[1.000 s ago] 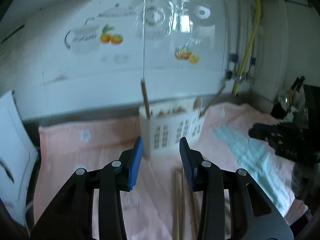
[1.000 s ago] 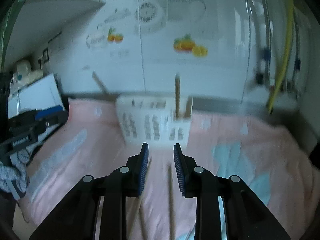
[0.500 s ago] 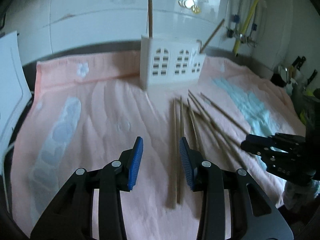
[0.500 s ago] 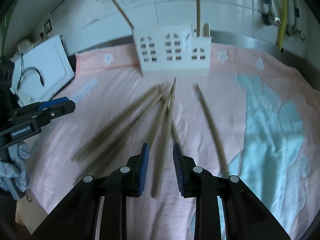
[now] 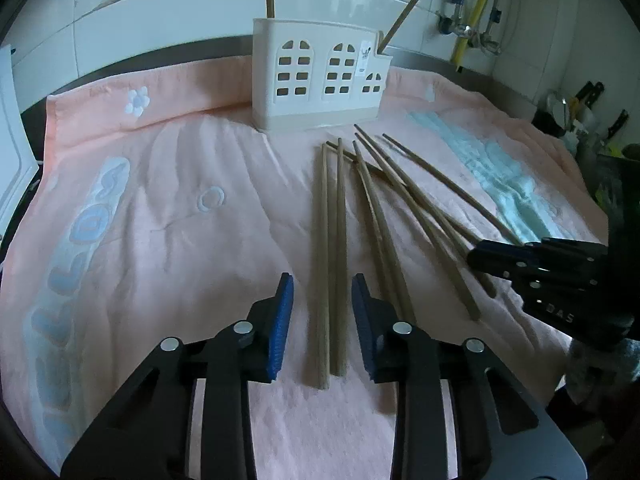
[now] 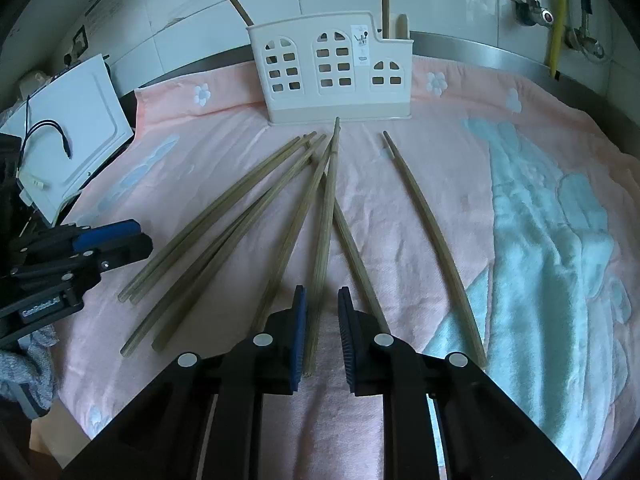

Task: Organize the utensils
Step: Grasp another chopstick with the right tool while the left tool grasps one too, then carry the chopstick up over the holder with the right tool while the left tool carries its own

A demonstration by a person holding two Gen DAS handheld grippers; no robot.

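Several wooden chopsticks (image 5: 372,208) lie fanned on a pink towel (image 5: 168,216) in front of a white house-shaped utensil holder (image 5: 320,76), which holds two upright chopsticks. My left gripper (image 5: 322,304) is open, low over the towel, its jaws astride a pair of chopsticks (image 5: 332,256). My right gripper (image 6: 322,316) is open, its jaws astride the near end of one chopstick (image 6: 324,232). The holder (image 6: 336,68) stands at the back in the right wrist view. Each gripper shows in the other's view: the right one (image 5: 540,264), the left one (image 6: 80,248).
A white appliance (image 6: 64,132) with a black cable sits left of the towel. A tiled wall with pipes and a yellow hose (image 6: 558,20) runs behind. Dark kitchen tools (image 5: 588,108) stand at the far right. A light blue pattern (image 6: 552,240) covers the towel's right part.
Both grippers have dropped from facing the holder and wall down to the towel, and now sit low over the near ends of the chopsticks, still open.
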